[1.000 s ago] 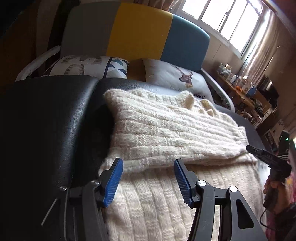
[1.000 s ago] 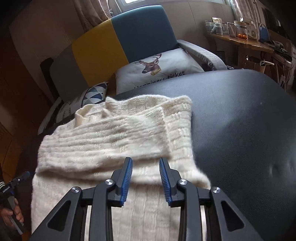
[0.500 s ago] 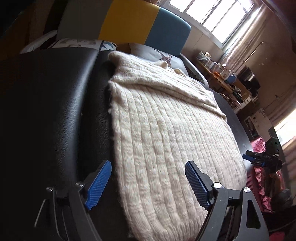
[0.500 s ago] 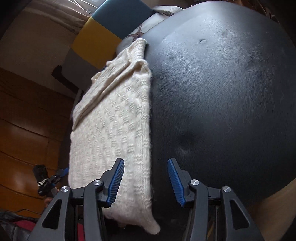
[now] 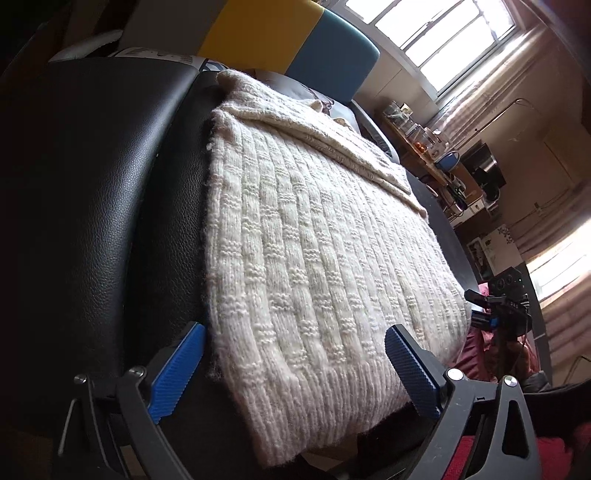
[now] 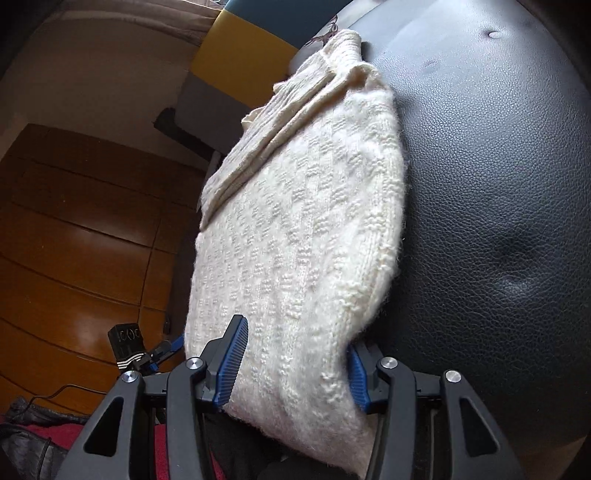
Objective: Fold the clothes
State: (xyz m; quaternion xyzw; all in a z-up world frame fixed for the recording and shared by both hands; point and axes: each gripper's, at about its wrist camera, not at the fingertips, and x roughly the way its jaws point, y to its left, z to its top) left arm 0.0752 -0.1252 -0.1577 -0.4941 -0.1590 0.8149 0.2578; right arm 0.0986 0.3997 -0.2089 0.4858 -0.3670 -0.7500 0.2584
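A black leather seat (image 5: 96, 206) carries the cream knitted sweater (image 5: 317, 251), partly folded. At its near hem, the left gripper (image 5: 293, 363) has just been opening and straddles one corner without contact; the right gripper (image 6: 293, 363), half open, brackets the opposite corner, grip uncertain, probably readying another fold.

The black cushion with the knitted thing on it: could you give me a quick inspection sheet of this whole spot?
Surface: black leather cushion, dimpled, bare beside the sweater.
Job's things: cream sweater, sleeves folded over the far end, hem overhanging the near edge.
Clutter: nothing seen on the cushion.
Grippers: left gripper wide open, jaws just been opening, straddling the hem; right gripper half open with the hem corner between its pads, grip not certain.
Cables: thin black cable on the floor by the left gripper.
Surroundings: colour-block sofa, window, crowded shelf, wood floor.
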